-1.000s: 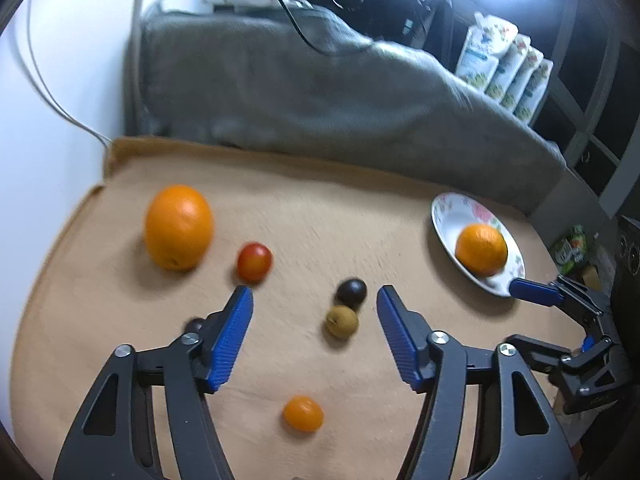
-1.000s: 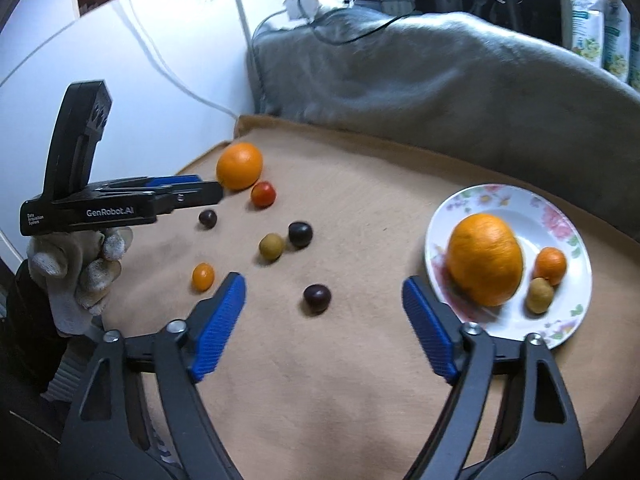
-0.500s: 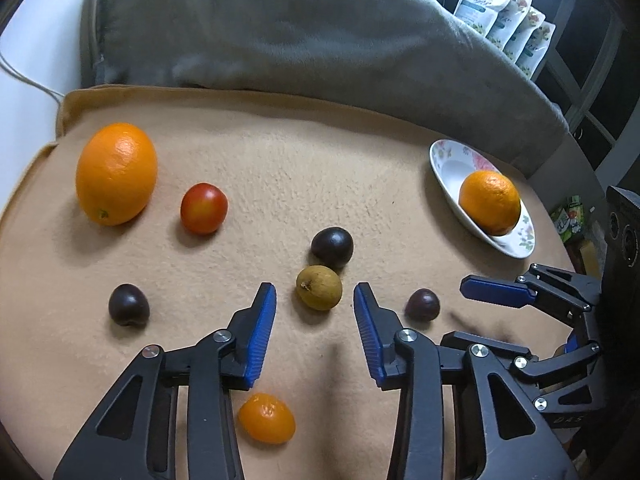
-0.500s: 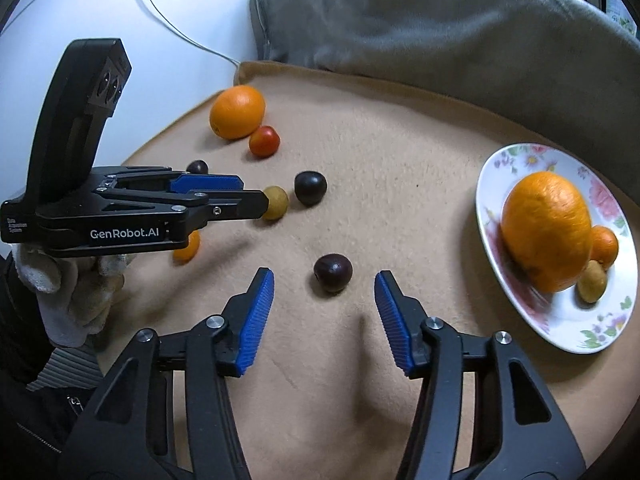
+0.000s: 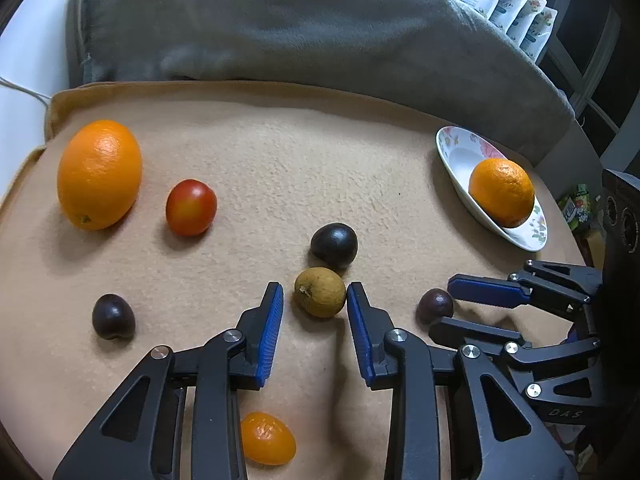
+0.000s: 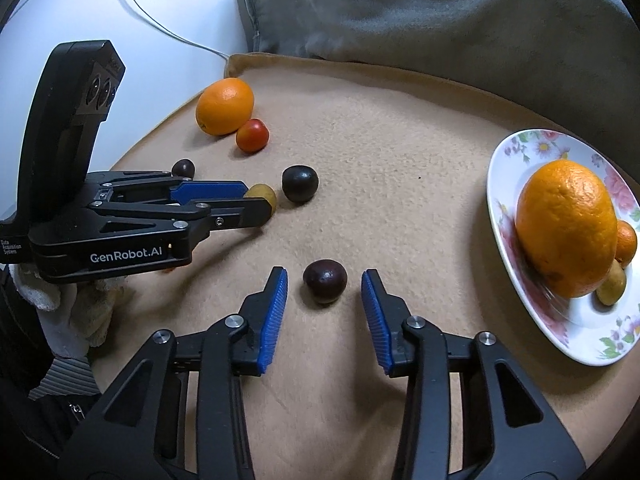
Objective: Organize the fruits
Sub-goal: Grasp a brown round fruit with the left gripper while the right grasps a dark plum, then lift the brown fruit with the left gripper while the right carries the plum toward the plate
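Note:
My left gripper (image 5: 315, 300) is open, its blue pads either side of a small tan fruit (image 5: 320, 292) on the beige mat, not clamped. My right gripper (image 6: 325, 280) is open around a dark round fruit (image 6: 325, 281), which also shows in the left wrist view (image 5: 435, 306). A floral plate (image 6: 532, 312) at the right holds a large orange (image 6: 568, 228), a small orange fruit (image 6: 628, 246) and a tan fruit (image 6: 611, 289). Loose on the mat are a big orange (image 5: 99, 174), a red tomato (image 5: 191, 207), two more dark fruits (image 5: 334, 245) (image 5: 113, 317) and a kumquat (image 5: 267, 438).
A grey blanket (image 5: 300, 28) is bunched along the mat's far edge. A white wall and a cable (image 6: 168, 28) lie at the left. Snack pouches (image 5: 508, 0) stand at the far right. The left gripper's body (image 6: 100, 216) shows at the left in the right wrist view.
Both grippers have moved forward and down to the mat and narrowed. The left now straddles the tan fruit, the right straddles the dark fruit.

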### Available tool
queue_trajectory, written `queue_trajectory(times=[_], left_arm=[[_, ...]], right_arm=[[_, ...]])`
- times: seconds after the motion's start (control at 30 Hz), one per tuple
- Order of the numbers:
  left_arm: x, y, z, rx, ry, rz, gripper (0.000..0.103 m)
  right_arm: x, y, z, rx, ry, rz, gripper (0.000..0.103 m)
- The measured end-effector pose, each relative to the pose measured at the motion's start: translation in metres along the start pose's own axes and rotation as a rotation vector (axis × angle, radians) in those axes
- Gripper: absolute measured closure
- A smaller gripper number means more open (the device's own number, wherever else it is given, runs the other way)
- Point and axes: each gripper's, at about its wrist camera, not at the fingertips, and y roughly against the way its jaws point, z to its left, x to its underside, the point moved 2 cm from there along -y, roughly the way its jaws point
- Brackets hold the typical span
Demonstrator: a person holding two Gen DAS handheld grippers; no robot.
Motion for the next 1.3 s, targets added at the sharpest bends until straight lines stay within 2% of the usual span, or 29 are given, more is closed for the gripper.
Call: queue_trajectory(times=[0.17,0.7,1.03,1.3], left_arm=[[-0.002,-0.005,-0.004,0.001,-0.009,0.001,0.077],[-0.001,-0.001,-0.001,-0.004,0.009,-0.010,0.078],[-0.010,0.022,-0.005,0.011,0.008,-0.063,0.078],[-0.026,0.033,-0.024,0.038,-0.020,-0.113,0.078]], right_arm=[[0.000,-0.006,0.000,-0.007,-0.001,0.010,0.077],[0.001,0.002,-0.003,-0.023,-0.021,-0.024,0.079],[0.002,0.038,-0.009,-0.023,-0.046,-0.099,0.079],[0.013,0.080,-0.026,0.024,-0.076,-0.162,0.079]])
